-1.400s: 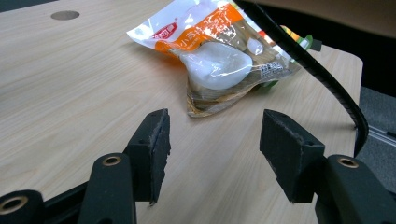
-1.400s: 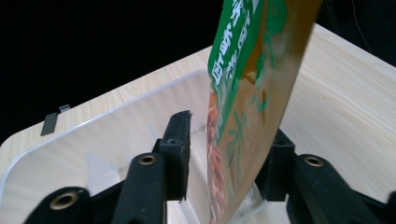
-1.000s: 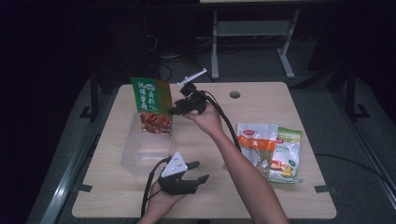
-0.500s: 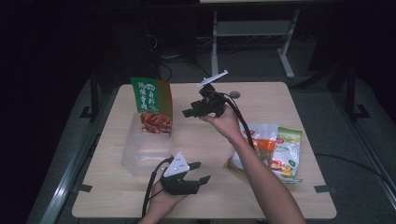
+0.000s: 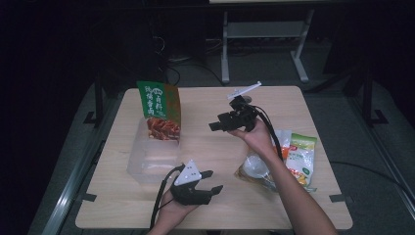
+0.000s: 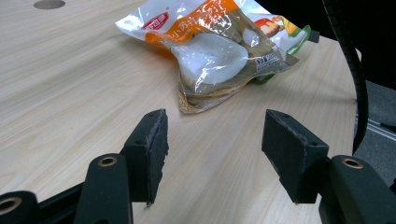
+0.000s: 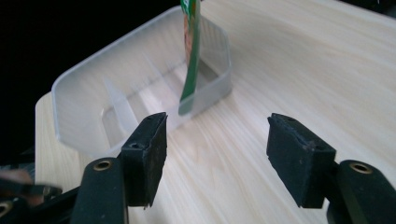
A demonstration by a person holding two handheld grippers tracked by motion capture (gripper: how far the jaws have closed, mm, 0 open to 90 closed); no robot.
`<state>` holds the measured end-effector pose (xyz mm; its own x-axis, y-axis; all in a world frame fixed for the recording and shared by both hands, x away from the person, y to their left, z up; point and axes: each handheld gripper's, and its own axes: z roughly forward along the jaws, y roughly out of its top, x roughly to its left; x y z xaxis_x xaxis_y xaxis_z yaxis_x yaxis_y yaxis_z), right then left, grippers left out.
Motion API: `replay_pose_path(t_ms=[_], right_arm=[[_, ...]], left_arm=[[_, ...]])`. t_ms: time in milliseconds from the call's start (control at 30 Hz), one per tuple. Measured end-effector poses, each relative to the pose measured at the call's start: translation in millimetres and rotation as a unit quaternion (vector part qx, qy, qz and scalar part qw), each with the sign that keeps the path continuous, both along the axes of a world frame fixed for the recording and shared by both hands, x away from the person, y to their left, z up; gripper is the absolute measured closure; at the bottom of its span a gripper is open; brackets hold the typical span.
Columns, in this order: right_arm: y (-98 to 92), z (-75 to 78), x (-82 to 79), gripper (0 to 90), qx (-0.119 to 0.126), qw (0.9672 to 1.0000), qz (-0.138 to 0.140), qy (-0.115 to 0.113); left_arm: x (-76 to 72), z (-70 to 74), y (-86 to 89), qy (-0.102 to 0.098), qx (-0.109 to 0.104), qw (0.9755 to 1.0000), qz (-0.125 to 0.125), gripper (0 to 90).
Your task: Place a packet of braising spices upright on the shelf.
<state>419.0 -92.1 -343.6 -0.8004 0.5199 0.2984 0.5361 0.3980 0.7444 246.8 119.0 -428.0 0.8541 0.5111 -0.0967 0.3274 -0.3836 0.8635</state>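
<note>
1. The snack bags point(image 5: 288, 159) are lying in a loose pile at the desk's right side, just beside my right forearm; in the left gripper view the top bag point(image 6: 210, 51) is sitting flat, ahead of my left fingers and apart from them.
2. I am judging these bags light, soft and crinkly, with glossy film that looks slippery and contents that would crush under a hard squeeze. The flat sealed edge or a corner seems the best place to pinch, not the puffed middle.
3. The green bag point(image 5: 159, 110) is standing upright in the far end of the clear bin point(image 5: 147, 164), and my right gripper view is showing it edge-on point(image 7: 190, 56).
4. My left fingers point(image 5: 208, 182) are resting low over the desk point(image 5: 205, 98) near its front edge, spread wide and holding nothing.
5. My right fingers point(image 5: 215, 126) are hanging above the middle of the desk, pointing toward the bin; they have just been opening and are gaping wide with nothing between them.
</note>
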Motion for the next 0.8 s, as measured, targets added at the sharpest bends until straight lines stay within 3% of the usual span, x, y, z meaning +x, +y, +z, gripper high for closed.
replay_pose_path(t_ms=[100, 300, 800], right_arm=[[-8.3, -2.8, -3.5, 37.3, -0.003, 1.0, 0.0, 0.003], [-39.9, -9.7, -15.4, 36.2, -0.006, 0.9996, -0.02, 0.018], [-90.3, -18.1, -38.3, 34.1, -0.017, 0.9982, -0.049, 0.031]], left_arm=[[1.1, -0.2, -3.6, 0.005, -0.004, 1.0, -0.001, 39.6], [3.2, 0.8, -15.2, 0.005, 0.014, 0.9998, -0.015, 39.5], [15.6, 3.0, -42.0, 0.001, 0.014, 0.9995, -0.029, 39.2]])
